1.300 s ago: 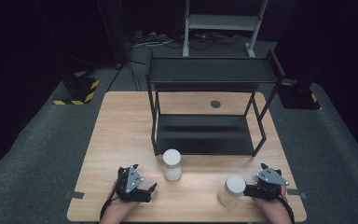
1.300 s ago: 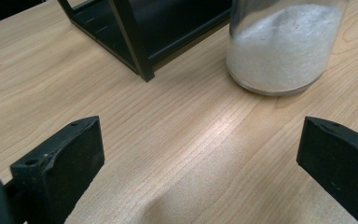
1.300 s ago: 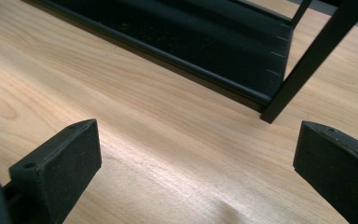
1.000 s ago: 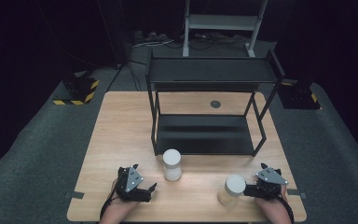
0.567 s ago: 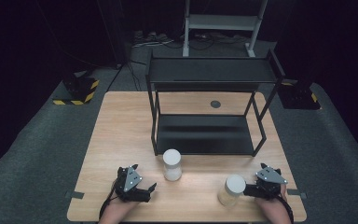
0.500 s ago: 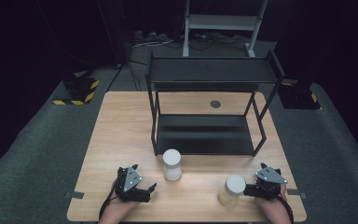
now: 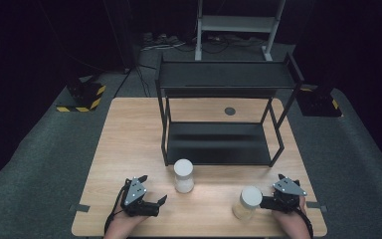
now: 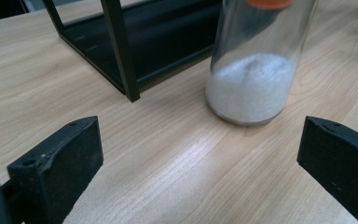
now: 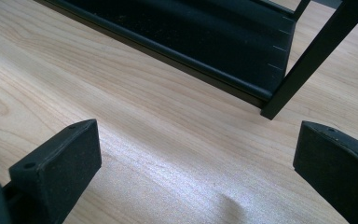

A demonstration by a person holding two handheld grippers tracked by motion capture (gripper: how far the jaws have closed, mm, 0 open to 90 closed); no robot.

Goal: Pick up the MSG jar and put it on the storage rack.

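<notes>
- Left gripper view: left gripper (image 8: 200,177) spread wide, empty, low over the table (image 8: 168,177).
- Straight ahead, clear of both jaws: glass jar (image 8: 256,60) of white powder, upright just beside the black rack (image 8: 121,51).
- Right gripper (image 9: 196,177) also gaping, holding nothing.
- Second jar (image 7: 247,203) just beside it in the high view.

Dim dark surroundings; table (image 7: 129,144) lit from above, soft glare; close views slightly blurred.

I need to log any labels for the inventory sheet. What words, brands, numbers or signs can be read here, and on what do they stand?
None can be read.
Jar with white powder: no label shows.
Second jar: no label shows.
Black shelf rack: unmarked.
Yellow-and-black striped base on the floor: a hazard pattern, no words.
</notes>
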